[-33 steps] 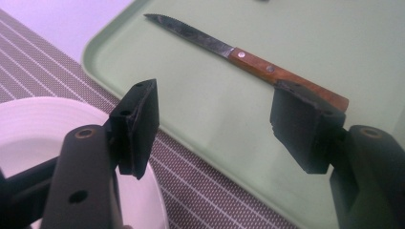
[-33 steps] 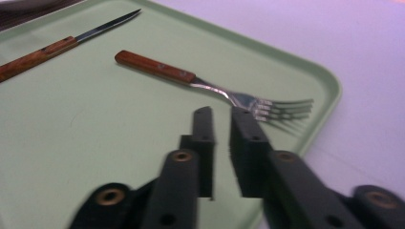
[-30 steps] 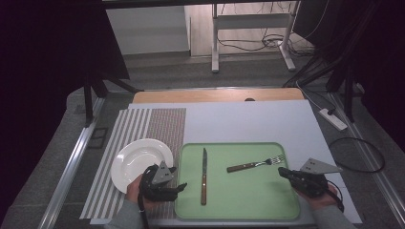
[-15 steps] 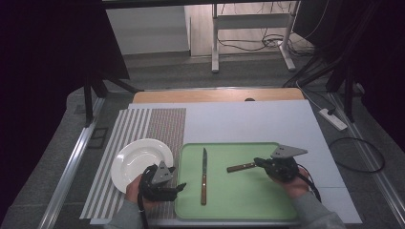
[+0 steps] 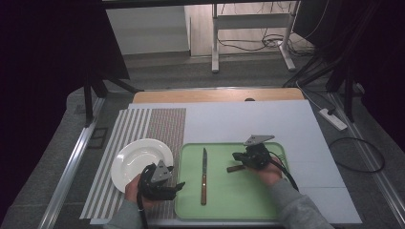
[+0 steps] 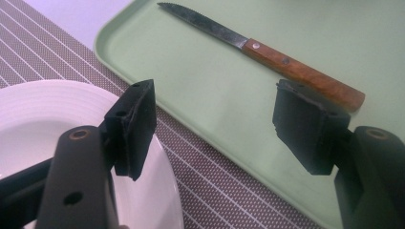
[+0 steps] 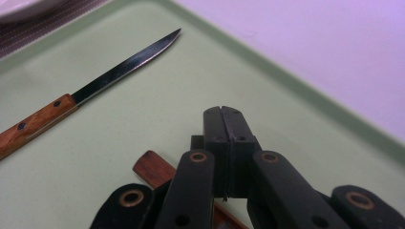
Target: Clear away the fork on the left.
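Knife (image 5: 204, 175) lies lengthwise on the tray (image 5: 224, 205) (blade pointing away).

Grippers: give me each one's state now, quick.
Left gripper: open, nothing between its jaws, beside the white plate.
Right gripper: shut, empty, above the fork's wooden handle.

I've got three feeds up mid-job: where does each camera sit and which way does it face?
High view: above the person's side, looking forward and down on the green tray, plate and mat; both forearms and the left gripper and right gripper show.
Left gripper view: rides that gripper, between its open jaws, toward plate rim and knife.
Right gripper view: rides that gripper, over its shut jaws, above a wooden handle on the tray.
Shared: all three show the knife on the tray.
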{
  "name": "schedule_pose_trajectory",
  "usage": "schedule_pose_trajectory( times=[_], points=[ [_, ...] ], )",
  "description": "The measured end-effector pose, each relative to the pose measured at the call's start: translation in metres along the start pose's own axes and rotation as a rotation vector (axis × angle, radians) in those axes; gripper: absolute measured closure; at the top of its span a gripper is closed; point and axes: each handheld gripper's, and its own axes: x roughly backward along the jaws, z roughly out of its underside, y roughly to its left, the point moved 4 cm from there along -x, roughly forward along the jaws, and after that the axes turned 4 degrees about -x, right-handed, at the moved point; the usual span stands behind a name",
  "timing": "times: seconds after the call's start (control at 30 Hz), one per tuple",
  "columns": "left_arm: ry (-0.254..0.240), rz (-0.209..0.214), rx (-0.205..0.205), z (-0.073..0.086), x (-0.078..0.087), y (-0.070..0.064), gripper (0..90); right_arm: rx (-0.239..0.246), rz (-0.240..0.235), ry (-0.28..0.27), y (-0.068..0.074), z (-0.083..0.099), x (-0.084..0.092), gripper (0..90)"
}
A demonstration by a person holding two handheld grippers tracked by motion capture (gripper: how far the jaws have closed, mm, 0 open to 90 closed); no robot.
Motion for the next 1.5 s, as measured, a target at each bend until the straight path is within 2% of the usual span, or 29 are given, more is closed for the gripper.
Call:
schedule_pose_trajectory(
  times=[0.17,0.4,0.53,0.73,1.0,1.5],
  points=[
    [0.003,-0.001,0.001,0.0,0.0,0.0,31.7,0.019,-0.009,0.04,0.007,0.003,-0.008,90.0],
    [0.002,-0.001,0.012,0.002,0.0,0.002,31.1,-0.017,-0.015,0.075,0.008,0.008,-0.007,90.0],
    [0.008,0.0,0.018,0.003,0.0,0.003,31.3,-0.012,-0.017,0.084,0.012,0.01,-0.006,90.0],
    [0.012,0.002,0.021,0.004,-0.001,0.003,31.2,-0.023,-0.03,0.092,0.021,0.015,0.002,90.0],
    [0.017,0.001,0.023,0.004,-0.001,0.003,31.1,-0.013,-0.042,0.095,0.029,0.021,0.011,90.0],
    [0.019,0.006,0.018,0.004,-0.001,0.003,30.8,-0.006,-0.019,0.112,0.031,0.041,0.033,90.0]
  ],
)
